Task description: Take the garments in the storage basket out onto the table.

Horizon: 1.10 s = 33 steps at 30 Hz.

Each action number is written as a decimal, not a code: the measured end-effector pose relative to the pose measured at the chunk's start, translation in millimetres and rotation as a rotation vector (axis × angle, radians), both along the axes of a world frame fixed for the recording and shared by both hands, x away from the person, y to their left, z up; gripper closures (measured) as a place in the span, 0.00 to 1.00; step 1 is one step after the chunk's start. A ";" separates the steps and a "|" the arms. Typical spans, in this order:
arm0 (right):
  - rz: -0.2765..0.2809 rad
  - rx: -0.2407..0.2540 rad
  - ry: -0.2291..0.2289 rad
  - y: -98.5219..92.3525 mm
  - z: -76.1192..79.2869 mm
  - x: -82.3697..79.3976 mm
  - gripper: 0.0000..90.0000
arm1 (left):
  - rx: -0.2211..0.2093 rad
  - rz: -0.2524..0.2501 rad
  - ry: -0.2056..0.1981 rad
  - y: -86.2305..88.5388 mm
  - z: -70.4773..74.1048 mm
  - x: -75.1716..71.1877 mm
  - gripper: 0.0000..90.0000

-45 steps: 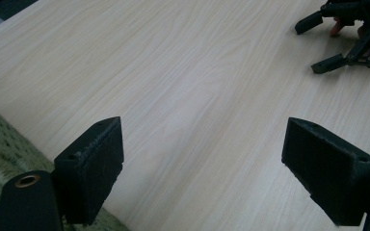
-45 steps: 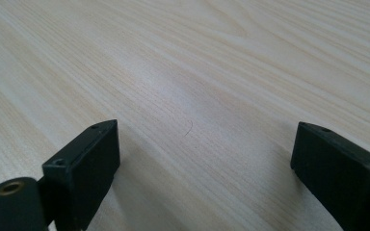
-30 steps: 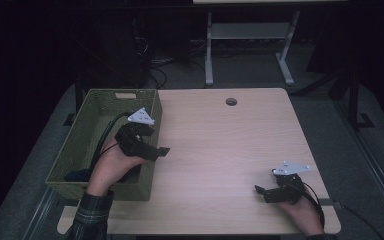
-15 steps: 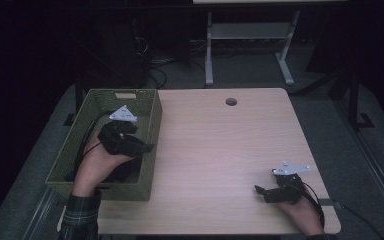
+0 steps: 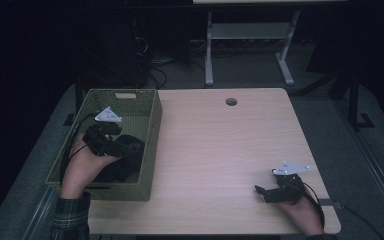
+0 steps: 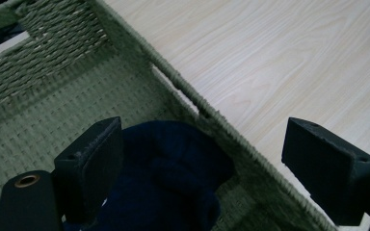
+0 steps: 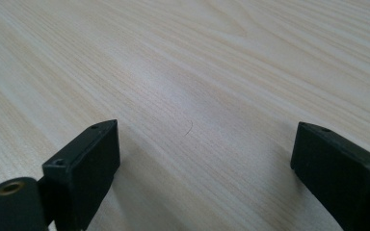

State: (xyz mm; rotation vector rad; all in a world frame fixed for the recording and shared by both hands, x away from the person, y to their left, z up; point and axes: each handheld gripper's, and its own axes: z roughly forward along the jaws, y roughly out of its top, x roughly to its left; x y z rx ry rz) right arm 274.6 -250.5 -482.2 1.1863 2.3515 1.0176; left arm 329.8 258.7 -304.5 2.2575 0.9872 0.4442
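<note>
- One dark blue cloth (image 6: 168, 178) is what I'm after; it lies bunched on the floor of the woven green basket (image 5: 152, 107), at the lower left of the high view, pressed toward the wall nearest the tabletop.
- From my left gripper (image 6: 217, 168) the cloth sits straight ahead and a little low, its bulk just beside the jaw at the lower left of the left gripper view. The jaws stand wide apart, holding nothing, and one straddles the basket rim toward the table side.
- I can't make out a clear long axis on the cloth; it reads as a rounded heap.
- My left hand is by far the nearer one. My right gripper (image 5: 266, 192) rests at the lower right of the high view, well apart from the basket, jaws spread over bare wood.
- Pale wood table (image 5: 230, 150), with a small round hole (image 5: 231, 101) near its far edge.
- Beyond it the room is dark, with a white stand (image 5: 250, 30) at the top.
</note>
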 end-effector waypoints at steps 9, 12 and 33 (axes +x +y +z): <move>0.000 0.000 -0.001 0.0 0.0 0.0 0.11 | 0.005 0.026 0.015 11.4 -4.4 -1.5 0.16; 0.000 0.000 0.000 0.0 0.0 0.0 0.11 | 0.004 0.038 0.025 16.7 -7.5 -2.6 0.16; 0.000 0.000 0.000 0.0 0.0 0.0 0.11 | 0.045 0.089 0.103 36.5 -34.3 -13.9 0.16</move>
